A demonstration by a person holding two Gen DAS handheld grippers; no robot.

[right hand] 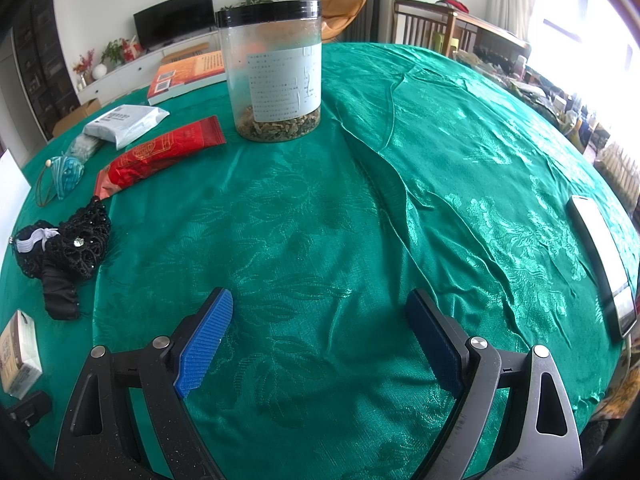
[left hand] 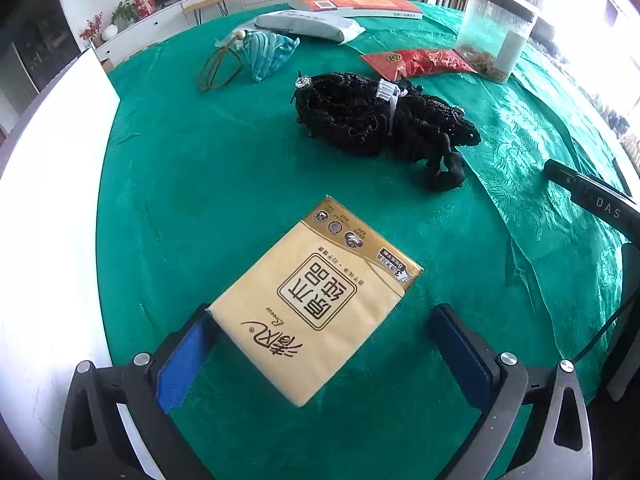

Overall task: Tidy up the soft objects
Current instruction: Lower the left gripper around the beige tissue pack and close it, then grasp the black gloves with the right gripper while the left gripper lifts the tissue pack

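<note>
Left gripper spread wide around my tissue pack; right gripper spread over bare cloth, grasping nothing.
Pack sits lower centre, skewed, one corner against my left pad, the other pad apart. Risk: closing may twist it loose or snag cloth. Black lace bundle waits mid-frame.

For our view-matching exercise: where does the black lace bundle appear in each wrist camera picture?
Left wrist: black lace bundle lies upper centre, beyond the tissue pack.
Right wrist: it sits at the left edge, mid-height.
Shared landmark: the red packet lies just beyond it in both views.
</note>
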